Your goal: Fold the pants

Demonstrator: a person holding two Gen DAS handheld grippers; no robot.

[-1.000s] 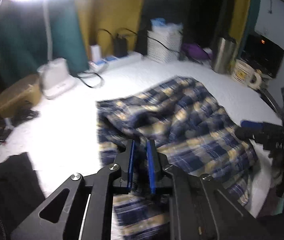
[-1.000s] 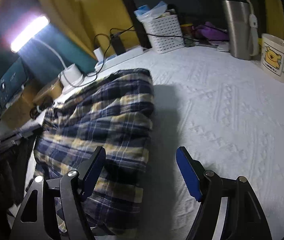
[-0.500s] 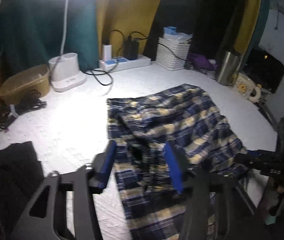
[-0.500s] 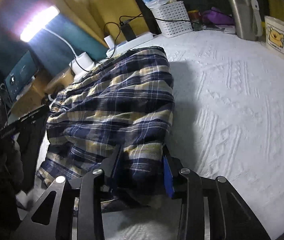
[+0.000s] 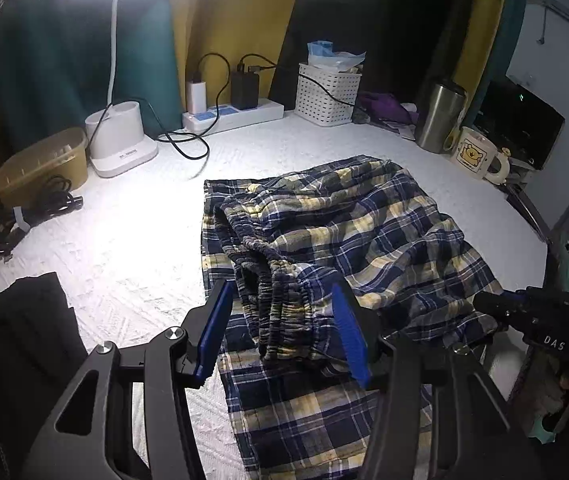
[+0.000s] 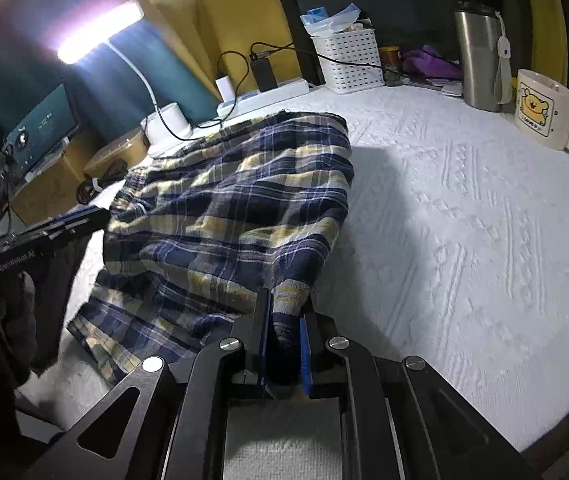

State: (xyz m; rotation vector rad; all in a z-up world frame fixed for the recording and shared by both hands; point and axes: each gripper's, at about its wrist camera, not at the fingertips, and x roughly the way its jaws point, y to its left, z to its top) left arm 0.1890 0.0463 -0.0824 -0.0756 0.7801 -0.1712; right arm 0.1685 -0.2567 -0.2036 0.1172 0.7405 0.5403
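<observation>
Right gripper (image 6: 282, 350) just closed, clamped on plaid pants (image 6: 236, 216) edge between pads; left gripper (image 5: 282, 330) let go, jaws apart astride waistband (image 5: 276, 300); fold handed rightward

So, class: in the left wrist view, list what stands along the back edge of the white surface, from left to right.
Tan bin → white lamp base → power strip → white basket → steel tumbler → bear mug.
</observation>
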